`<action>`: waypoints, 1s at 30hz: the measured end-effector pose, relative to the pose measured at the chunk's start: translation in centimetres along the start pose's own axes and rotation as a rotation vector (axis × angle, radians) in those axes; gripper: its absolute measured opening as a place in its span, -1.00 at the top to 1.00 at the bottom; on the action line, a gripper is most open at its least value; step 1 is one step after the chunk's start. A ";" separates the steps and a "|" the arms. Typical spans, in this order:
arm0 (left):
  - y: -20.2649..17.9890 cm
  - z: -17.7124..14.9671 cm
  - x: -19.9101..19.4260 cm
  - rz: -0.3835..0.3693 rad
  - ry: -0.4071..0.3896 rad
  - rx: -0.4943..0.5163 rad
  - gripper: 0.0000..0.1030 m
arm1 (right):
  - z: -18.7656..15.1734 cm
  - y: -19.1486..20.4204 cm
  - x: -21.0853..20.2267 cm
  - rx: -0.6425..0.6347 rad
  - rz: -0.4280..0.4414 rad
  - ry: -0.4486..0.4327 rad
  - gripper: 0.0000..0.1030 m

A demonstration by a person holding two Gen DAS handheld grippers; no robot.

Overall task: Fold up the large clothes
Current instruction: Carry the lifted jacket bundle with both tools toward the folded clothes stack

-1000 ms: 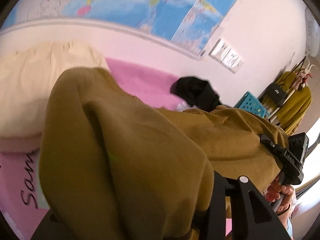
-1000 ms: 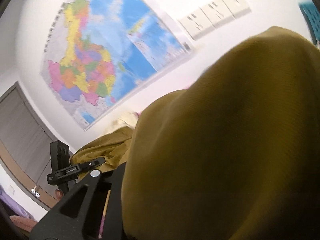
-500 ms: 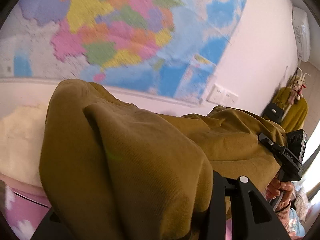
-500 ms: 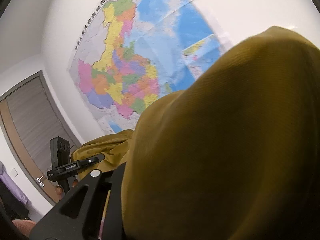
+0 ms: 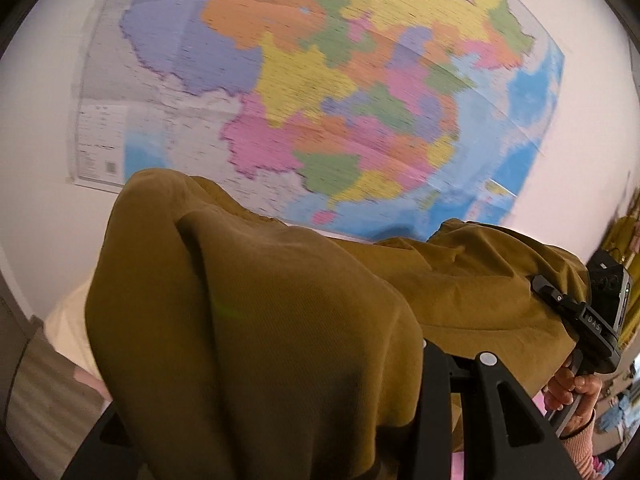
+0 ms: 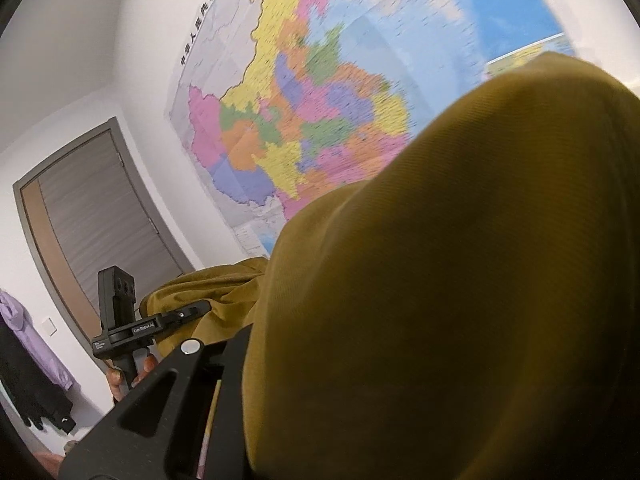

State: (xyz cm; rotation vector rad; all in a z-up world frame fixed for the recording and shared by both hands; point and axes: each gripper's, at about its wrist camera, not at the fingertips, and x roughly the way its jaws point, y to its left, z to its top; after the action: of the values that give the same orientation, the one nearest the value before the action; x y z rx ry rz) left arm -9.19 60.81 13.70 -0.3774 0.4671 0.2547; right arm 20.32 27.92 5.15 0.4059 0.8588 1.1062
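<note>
Left wrist view: mustard garment (image 5: 256,320) bunched over left gripper (image 5: 400,420), jaws clamped on its cloth; fabric spans across to right gripper (image 5: 580,320), held in hand (image 5: 572,392). Wall map (image 5: 320,92) behind, blurred.

Right wrist view: garment (image 6: 460,280) drapes over right gripper (image 6: 240,400), jaws buried in it, seemingly pinching cloth. Left gripper (image 6: 132,328) at left, near door (image 6: 92,216).
</note>
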 end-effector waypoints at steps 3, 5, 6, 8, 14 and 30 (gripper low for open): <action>1.3 0.5 -0.5 0.024 -0.011 -0.002 0.24 | -0.2 0.5 2.9 -0.006 0.018 0.012 0.69; 2.0 1.1 -0.5 0.045 -0.017 0.000 0.24 | 0.3 0.4 5.0 -0.007 0.030 0.021 0.69; 2.2 1.2 -0.5 0.051 -0.018 -0.002 0.24 | 0.3 1.1 5.8 -0.009 0.034 0.024 0.69; 3.0 1.8 -0.5 0.069 -0.025 -0.003 0.24 | 0.8 0.9 7.4 -0.008 0.049 0.026 0.69; 5.3 3.6 -0.8 0.127 -0.068 0.009 0.23 | 0.7 4.0 12.1 -0.031 0.095 0.024 0.69; 19.3 4.9 8.2 0.448 -0.010 -0.009 0.18 | -5.0 -0.8 27.6 -0.043 0.116 0.232 0.68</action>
State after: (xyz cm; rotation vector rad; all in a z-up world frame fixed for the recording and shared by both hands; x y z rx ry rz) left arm -6.36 81.41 8.15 -0.2766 0.5384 0.6932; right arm 21.99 51.82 -9.46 0.2981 1.0234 1.2948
